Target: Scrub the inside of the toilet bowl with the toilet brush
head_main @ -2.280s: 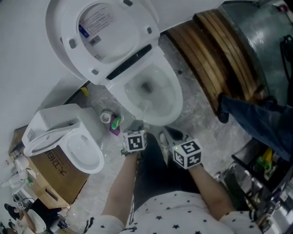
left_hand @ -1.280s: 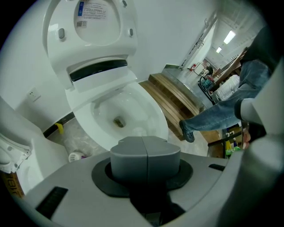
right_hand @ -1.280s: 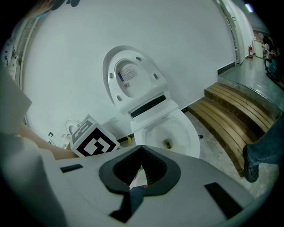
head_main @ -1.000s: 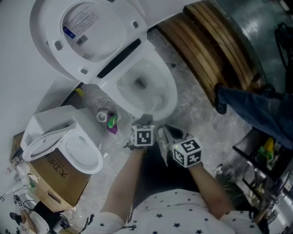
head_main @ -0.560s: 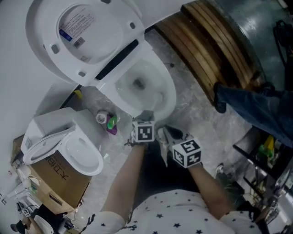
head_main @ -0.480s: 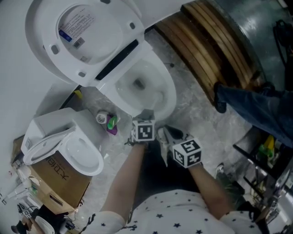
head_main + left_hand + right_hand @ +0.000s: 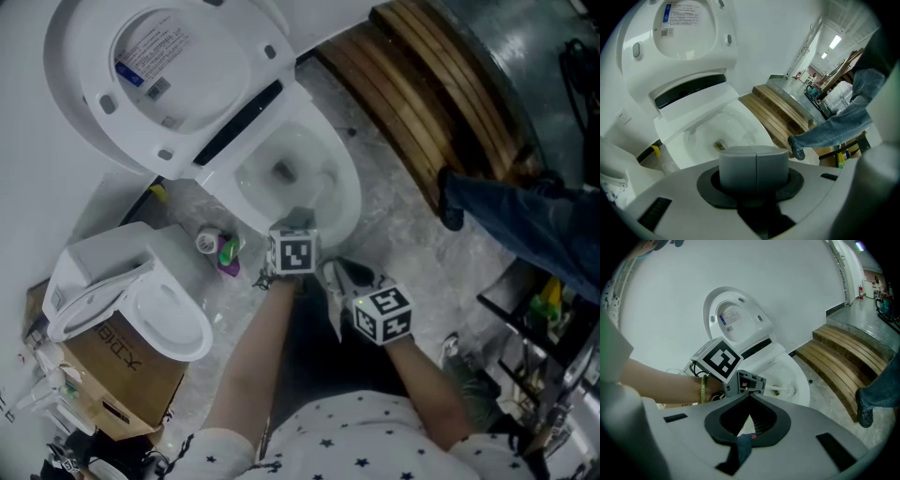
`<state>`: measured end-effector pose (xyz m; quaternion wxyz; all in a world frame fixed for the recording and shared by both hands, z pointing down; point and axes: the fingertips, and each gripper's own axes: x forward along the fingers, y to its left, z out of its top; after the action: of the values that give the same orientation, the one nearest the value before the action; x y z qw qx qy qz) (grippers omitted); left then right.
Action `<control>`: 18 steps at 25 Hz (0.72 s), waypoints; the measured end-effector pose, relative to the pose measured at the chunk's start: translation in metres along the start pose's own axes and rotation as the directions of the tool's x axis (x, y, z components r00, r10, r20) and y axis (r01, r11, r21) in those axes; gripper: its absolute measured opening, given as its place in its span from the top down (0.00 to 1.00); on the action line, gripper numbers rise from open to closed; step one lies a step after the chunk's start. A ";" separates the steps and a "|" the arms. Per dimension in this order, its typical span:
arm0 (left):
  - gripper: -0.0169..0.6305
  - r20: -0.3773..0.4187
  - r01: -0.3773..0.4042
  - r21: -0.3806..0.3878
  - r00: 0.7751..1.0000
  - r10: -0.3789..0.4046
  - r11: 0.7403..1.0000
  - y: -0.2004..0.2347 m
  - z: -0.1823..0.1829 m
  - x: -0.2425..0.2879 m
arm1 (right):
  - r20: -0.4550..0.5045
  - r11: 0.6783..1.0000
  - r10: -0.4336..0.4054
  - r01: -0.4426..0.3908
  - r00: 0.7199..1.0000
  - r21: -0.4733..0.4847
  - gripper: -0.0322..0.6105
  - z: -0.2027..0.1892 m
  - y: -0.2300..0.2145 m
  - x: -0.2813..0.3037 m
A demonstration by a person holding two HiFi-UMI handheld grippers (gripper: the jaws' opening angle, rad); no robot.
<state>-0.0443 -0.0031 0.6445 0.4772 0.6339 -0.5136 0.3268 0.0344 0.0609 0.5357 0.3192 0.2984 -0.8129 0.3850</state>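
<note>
**Evidently the left gripper had the brush, aimed into the bowl**

At the far left a spare toilet [image 7: 141,300] sat on a box, with two bottles [image 7: 220,247] on the floor just beside the main toilet. That toilet's lid [image 7: 159,75] stood raised at 11 o'clock, and the bowl [image 7: 309,145] lay open below it.

The left gripper [image 7: 298,221] hung over the bowl's near rim. In its own view its jaws were pressed together, with only a seam between them. The right gripper view showed the thin white brush [image 7: 780,389] sticking out of its front, its bristled end down inside the bowl. The handle's long axis ran on from the gripper toward 12 o'clock in the head view, straight at the drain. The scrubbing stroke would likely follow that same line, so the left hand was the working one.

The right gripper [image 7: 339,272] sat at 4 o'clock from the left one, farther from the bowl. Its dark jaws met at the tips and held nothing.

Wooden planks [image 7: 441,103] lay at 2 o'clock, and a person's leg [image 7: 525,234] in jeans stood at 3 o'clock.
</note>
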 end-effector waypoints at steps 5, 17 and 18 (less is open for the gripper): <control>0.74 -0.017 0.013 -0.009 1.000 -0.014 1.000 -0.001 0.004 0.005 | -0.002 1.000 -0.008 0.008 1.000 0.009 0.94 0.000 -0.004 0.000; 0.74 0.043 -0.015 -0.028 0.999 0.016 0.999 0.016 0.030 0.008 | -0.011 1.000 -0.005 0.005 1.000 0.005 0.94 0.002 -0.007 0.006; 0.74 0.045 -0.014 -0.030 0.999 0.016 0.999 0.017 0.032 0.009 | -0.011 1.000 -0.006 0.006 1.000 0.005 0.94 0.003 -0.008 0.007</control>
<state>-0.0609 -0.0363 0.6463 0.4723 0.6300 -0.5338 0.3083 0.0352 0.0532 0.5427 0.3242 0.2993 -0.8093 0.3877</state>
